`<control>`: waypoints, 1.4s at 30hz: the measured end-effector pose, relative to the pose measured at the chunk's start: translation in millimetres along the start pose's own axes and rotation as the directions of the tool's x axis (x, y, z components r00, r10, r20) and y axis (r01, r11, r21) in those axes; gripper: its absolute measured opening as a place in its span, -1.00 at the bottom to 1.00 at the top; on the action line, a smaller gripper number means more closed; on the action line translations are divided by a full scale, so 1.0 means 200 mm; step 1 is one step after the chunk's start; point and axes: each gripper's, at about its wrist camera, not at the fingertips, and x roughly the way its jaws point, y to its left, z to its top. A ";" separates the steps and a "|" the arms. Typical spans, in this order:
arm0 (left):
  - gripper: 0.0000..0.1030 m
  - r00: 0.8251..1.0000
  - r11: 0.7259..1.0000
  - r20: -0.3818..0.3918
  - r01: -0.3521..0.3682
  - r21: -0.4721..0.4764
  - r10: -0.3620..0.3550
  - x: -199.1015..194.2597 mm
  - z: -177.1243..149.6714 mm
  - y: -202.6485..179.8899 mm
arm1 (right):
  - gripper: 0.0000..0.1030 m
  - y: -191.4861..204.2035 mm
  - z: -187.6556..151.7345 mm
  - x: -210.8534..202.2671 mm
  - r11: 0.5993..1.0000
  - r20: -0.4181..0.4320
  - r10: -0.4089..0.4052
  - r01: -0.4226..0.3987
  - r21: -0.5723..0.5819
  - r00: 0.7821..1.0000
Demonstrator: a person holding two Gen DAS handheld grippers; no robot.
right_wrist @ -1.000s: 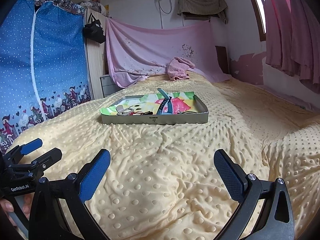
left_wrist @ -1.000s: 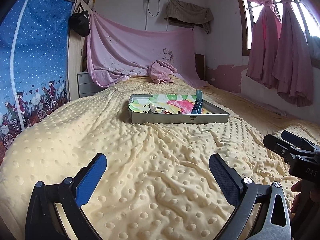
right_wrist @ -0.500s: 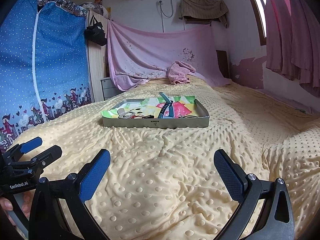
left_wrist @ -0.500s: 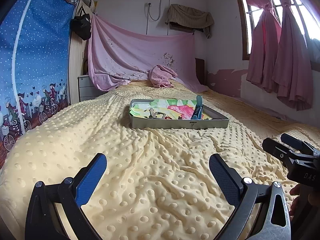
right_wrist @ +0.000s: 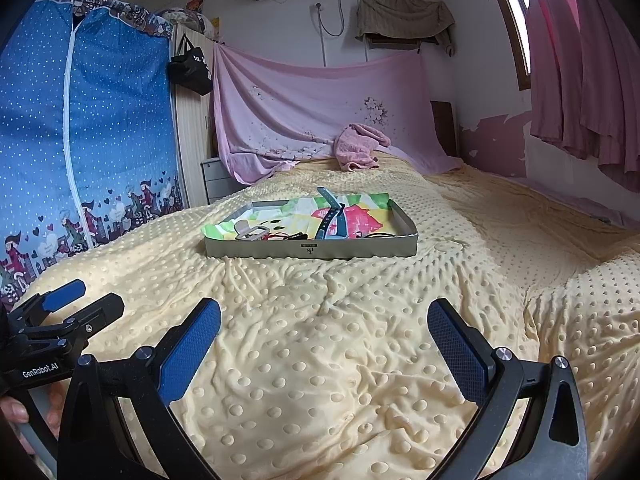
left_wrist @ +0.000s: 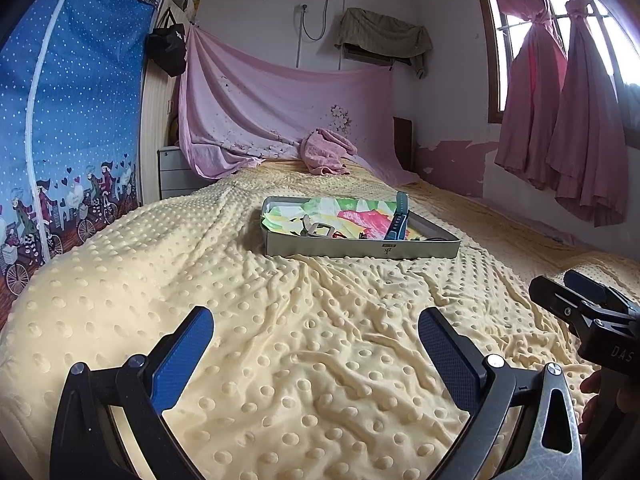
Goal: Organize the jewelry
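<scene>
a shallow grey tray [left_wrist: 360, 249] sits on a bed covered by a yellow dotted blanket [left_wrist: 304, 340], well ahead of both tongs, toward the far middle of the bed. the tray is lined with a bright cloth [right_wrist: 304, 212] in green, pink and yellow. lying on that cloth are a teal watch band [right_wrist: 334, 220] toward the right, a pale metal-framed piece [right_wrist: 250, 233] toward the left, and a few small red and dark items [right_wrist: 286, 237] between them, too small to tell apart.

the left tongs [left_wrist: 316, 346] are low over the near blanket, their two blue-padded fingers [left_wrist: 182, 360] spread wide with nothing between them. they point straight toward the tray's near wall, and the tray is far from them.

the right tongs [right_wrist: 324, 344] are in the same pose, low and near, fingers [right_wrist: 190, 350] spread wide and empty, aimed at the tray, which lies ahead and slightly left in the right view.

the two tongs are side by side and apart. each camera catches the other at its edge: the right tongs [left_wrist: 584, 316] at the near right of the left view, the left tongs [right_wrist: 66, 312] at the near left of the right view. fingertips [right_wrist: 14, 414] of a hand grip the left handle; part of a hand [left_wrist: 600, 392] shows at the right handle.

at the far end, a pink towel [left_wrist: 326, 152] lies bunched on the bed.
</scene>
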 end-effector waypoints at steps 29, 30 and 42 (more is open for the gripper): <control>1.00 1.000 1.000 0.001 0.003 0.002 -0.003 0.00 0.00 -0.01 | 0.98 0.01 0.02 -0.01 1.000 0.006 0.002 -0.002 0.003 1.000; 1.00 1.000 1.000 0.001 0.003 0.001 -0.003 0.00 0.00 -0.01 | 0.98 0.01 0.02 -0.01 1.000 0.007 0.003 -0.003 0.002 1.000; 1.00 1.000 1.000 0.000 0.004 0.002 -0.004 0.00 0.00 -0.01 | 0.98 0.03 0.02 0.00 1.000 0.001 0.007 -0.007 0.001 1.000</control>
